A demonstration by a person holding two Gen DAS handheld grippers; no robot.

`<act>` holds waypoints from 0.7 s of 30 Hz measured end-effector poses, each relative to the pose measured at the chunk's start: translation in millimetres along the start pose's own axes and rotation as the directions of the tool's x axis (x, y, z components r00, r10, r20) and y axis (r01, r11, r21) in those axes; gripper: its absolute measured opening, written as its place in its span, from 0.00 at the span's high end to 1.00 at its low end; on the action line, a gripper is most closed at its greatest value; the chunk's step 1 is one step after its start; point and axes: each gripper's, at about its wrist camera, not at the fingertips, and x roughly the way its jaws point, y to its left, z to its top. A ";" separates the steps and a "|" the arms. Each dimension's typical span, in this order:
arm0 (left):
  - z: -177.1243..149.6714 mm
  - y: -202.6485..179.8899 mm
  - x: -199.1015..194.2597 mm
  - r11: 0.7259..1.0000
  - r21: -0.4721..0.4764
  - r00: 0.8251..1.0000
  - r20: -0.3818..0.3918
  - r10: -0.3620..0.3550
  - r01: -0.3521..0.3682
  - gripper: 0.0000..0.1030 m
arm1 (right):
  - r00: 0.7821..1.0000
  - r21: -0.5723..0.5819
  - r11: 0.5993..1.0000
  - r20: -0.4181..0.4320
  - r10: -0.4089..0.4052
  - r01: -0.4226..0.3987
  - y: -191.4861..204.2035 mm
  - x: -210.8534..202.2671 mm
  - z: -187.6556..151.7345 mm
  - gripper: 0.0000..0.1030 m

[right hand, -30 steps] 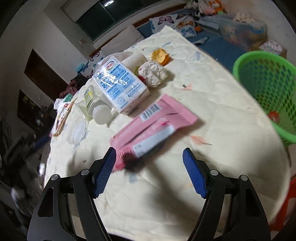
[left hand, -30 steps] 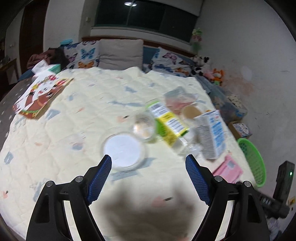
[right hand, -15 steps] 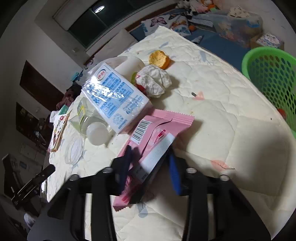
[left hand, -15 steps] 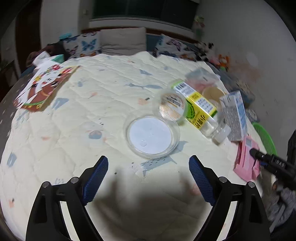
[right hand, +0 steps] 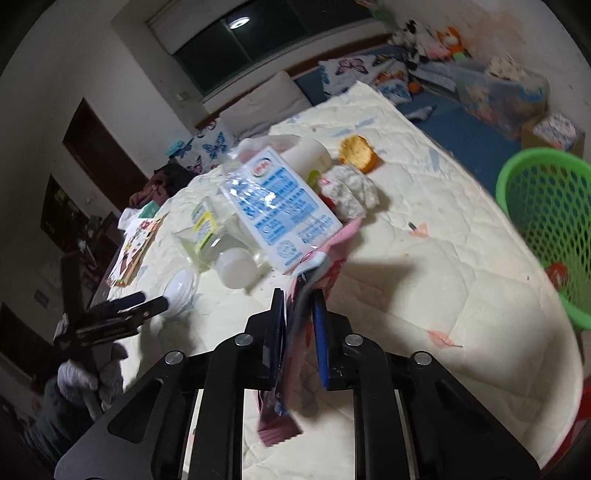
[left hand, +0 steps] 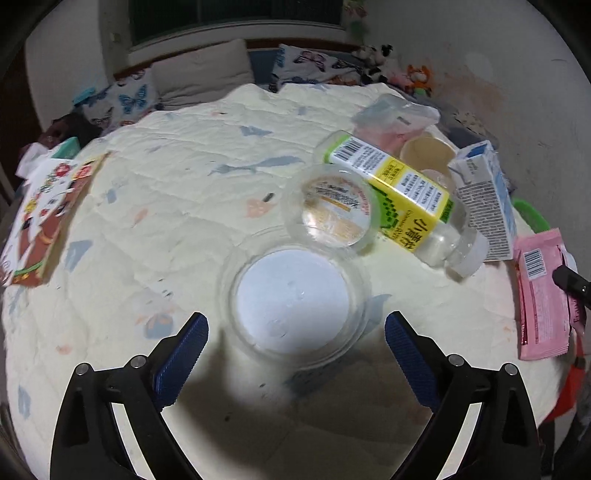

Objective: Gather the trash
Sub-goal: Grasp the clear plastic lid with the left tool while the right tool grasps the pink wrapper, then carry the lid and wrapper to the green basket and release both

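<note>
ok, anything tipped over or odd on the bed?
Yes. The yellow-label bottle lies on its side against the milk carton, also toppled. A clear cup lies tipped beside its lid. The right claw pinches the pink wrapper.

You are working in a home bedroom: a quilted cream bedspread [left hand: 155, 192] covers the bed, butterfly-print pillows [left hand: 125, 99] and a plain cushion [left hand: 201, 79] line the headboard under a dark window [right hand: 266, 33], and stuffed toys [right hand: 439, 37] sit in the corner.
</note>
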 end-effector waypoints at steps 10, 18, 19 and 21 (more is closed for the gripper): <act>8.3 -6.7 19.4 0.997 0.073 0.999 -0.029 0.025 -0.022 0.09 | 1.000 -0.033 0.999 0.006 -0.012 0.012 1.4 -6.3 1.9 0.90; 9.6 -2.9 25.7 0.998 0.054 0.999 -0.029 0.043 -0.042 0.12 | 0.999 -0.042 0.998 0.016 -0.037 0.037 -2.7 -15.6 0.3 0.90; 9.4 -3.0 25.1 0.998 0.053 0.999 -0.024 0.045 -0.044 0.12 | 0.999 -0.044 0.998 0.020 -0.038 0.039 -3.1 -17.5 0.6 0.90; 8.2 -3.2 23.3 0.997 0.049 0.998 -0.020 0.054 -0.053 0.12 | 0.999 -0.043 0.998 0.028 -0.038 0.039 -4.7 -22.1 2.5 0.90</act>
